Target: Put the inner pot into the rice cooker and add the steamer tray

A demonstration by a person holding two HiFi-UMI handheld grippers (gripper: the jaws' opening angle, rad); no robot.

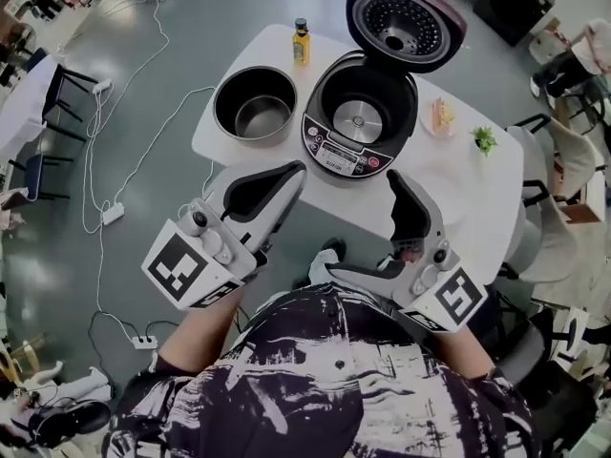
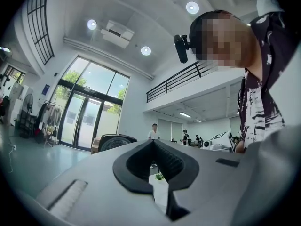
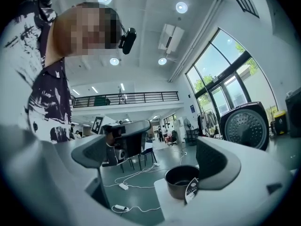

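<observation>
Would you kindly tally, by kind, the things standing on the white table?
Rice cooker: 1
Inner pot: 1
Bottle: 1
Small dish: 1
Small green plant: 1
Total: 5

White table (image 1: 458,175) on grey floor. Yellow bottle (image 1: 301,42) upright near far edge. Small dish (image 1: 441,115) with food, little green plant (image 1: 485,139) just beside it, right end. White cable (image 1: 143,151) and power strip (image 1: 113,214) on floor, left. Dark chairs (image 1: 43,93) far left.
</observation>
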